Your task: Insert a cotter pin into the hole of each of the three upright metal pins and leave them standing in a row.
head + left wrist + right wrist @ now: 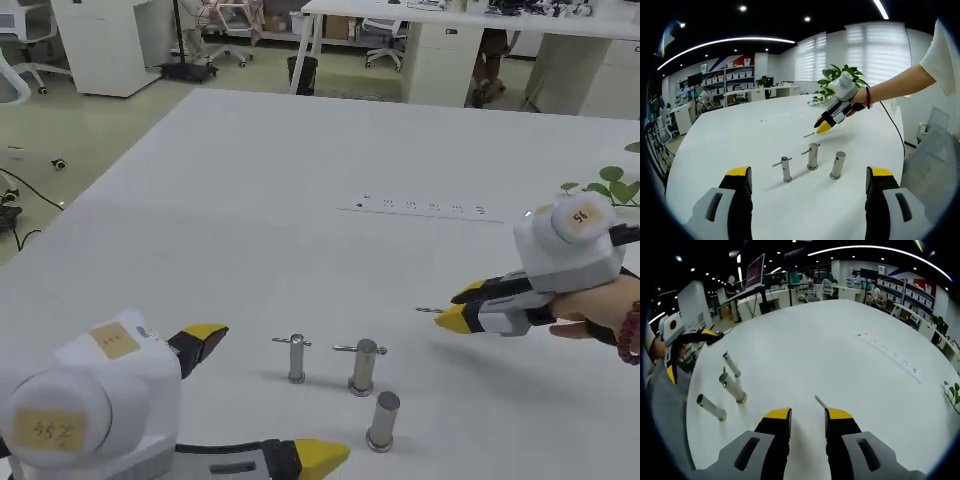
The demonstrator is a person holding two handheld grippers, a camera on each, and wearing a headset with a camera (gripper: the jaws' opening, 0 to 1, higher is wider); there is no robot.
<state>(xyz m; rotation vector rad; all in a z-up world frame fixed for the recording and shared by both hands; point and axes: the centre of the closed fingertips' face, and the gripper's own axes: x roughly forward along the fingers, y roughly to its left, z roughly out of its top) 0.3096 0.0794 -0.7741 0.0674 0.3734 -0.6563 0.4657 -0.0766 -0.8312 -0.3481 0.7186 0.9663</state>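
Three upright metal pins stand in a loose row on the white table (pixel 250 200). The left pin (pixel 296 362) and the middle pin (pixel 363 372) each carry a thin cotter pin through the top. The third pin (pixel 382 422) (pixel 838 165) (pixel 710 407) is bare and stands nearer to me. My right gripper (pixel 455 305) (pixel 808 414) hovers right of the row with its jaws close together on a thin cotter pin (pixel 428 311) (pixel 820 401) that sticks out ahead of the tips. My left gripper (pixel 265 395) (pixel 808 172) stands open in front of the row, holding nothing.
A flush socket strip (pixel 420 208) runs across the table beyond the row. A green plant (pixel 610 185) stands at the right edge. The table's left edge (pixel 60 215) drops to the floor, with desks and chairs beyond.
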